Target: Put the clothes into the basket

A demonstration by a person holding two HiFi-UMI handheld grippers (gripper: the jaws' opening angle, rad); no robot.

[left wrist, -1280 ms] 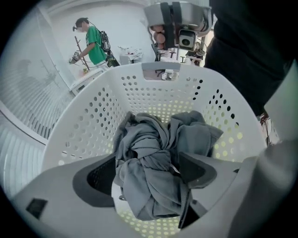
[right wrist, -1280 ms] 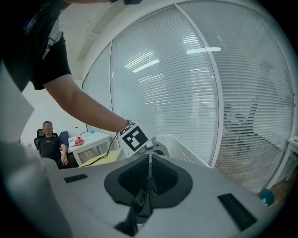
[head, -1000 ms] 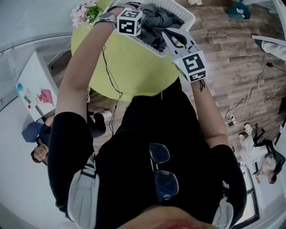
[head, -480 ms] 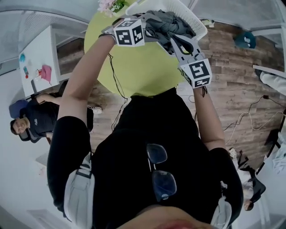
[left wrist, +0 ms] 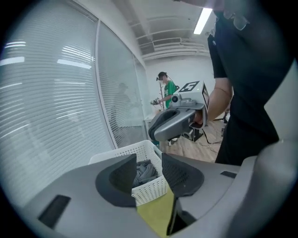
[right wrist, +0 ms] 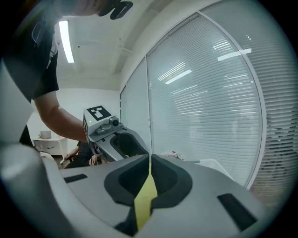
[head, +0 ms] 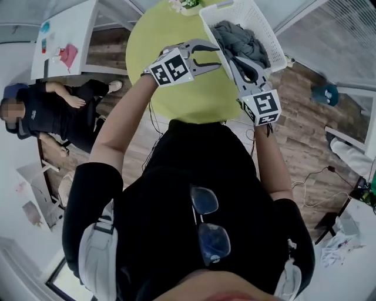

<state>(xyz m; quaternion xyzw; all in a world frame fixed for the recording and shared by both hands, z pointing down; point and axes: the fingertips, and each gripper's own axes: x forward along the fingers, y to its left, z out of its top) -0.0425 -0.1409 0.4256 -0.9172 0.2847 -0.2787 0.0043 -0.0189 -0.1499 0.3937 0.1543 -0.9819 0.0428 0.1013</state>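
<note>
A white lattice basket (head: 270,32) stands on the far right of the round yellow-green table (head: 170,29), with grey clothes (head: 241,41) heaped inside. My left gripper (head: 216,56) hovers over the table just left of the basket. Its jaws are closing, still apart, with nothing between them. In the left gripper view this gripper (left wrist: 149,163) frames the basket (left wrist: 149,189) and the clothes (left wrist: 144,173) beyond its tips. My right gripper (head: 228,52) is at the basket's near rim, shut and empty. Through the slit of the right gripper (right wrist: 149,160) only table (right wrist: 145,202) shows.
A flower bunch (head: 188,4) sits at the table's far edge. A seated person (head: 53,109) and a white desk (head: 64,35) are at the left. Cables (head: 311,176) lie on the wood floor at the right. Glass walls with blinds (left wrist: 51,93) stand behind the basket.
Both grippers have drawn back from the basket toward me. The left gripper's jaws have narrowed with nothing in them. The clothes stay in the basket.
</note>
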